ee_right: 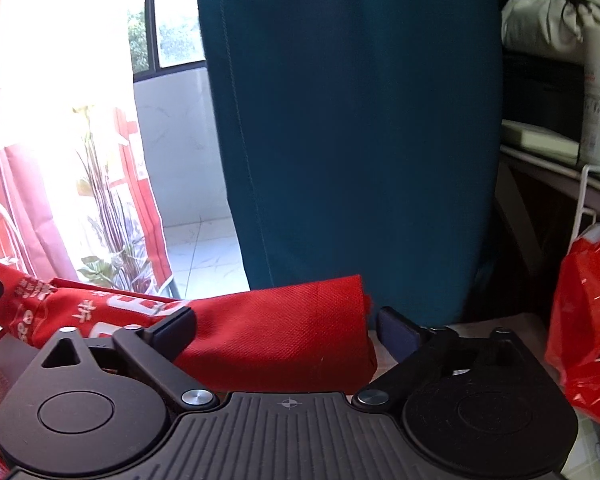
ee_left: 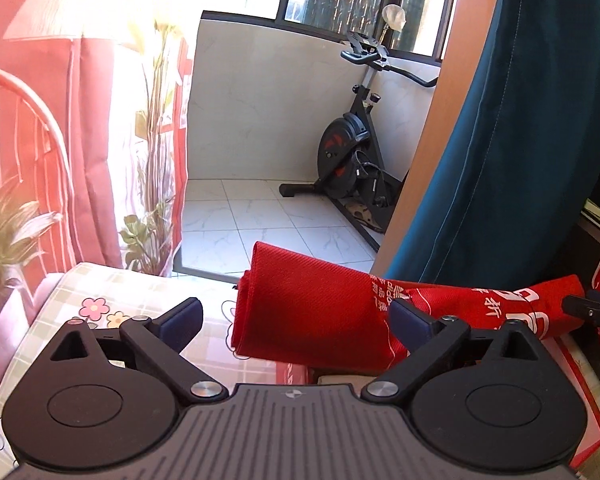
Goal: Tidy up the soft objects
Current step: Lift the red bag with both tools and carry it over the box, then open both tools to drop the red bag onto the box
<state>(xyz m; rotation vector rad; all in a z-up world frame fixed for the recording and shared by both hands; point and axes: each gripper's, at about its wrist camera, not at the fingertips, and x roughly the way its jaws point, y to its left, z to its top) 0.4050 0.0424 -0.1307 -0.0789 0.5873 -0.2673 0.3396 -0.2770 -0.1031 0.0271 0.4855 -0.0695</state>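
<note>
A red woven fabric bag with white printed characters [ee_left: 320, 312] lies folded across the table, stretched between both grippers. My left gripper [ee_left: 296, 316] is open, its jaws spread wide around the bag's left end, not clamping it. In the right wrist view the same bag [ee_right: 276, 336] lies between the jaws of my right gripper [ee_right: 286, 326], which is open around the bag's right end. A tip of the right gripper [ee_left: 592, 310] shows at the far right of the left wrist view.
The table has a checked floral cloth [ee_left: 112, 304]. A teal curtain [ee_right: 360, 120] hangs just behind. A red plastic bag [ee_right: 588, 320] sits at right. An exercise bike [ee_left: 352, 152] stands on the tiled balcony; plants [ee_left: 148, 184] and red curtains stand left.
</note>
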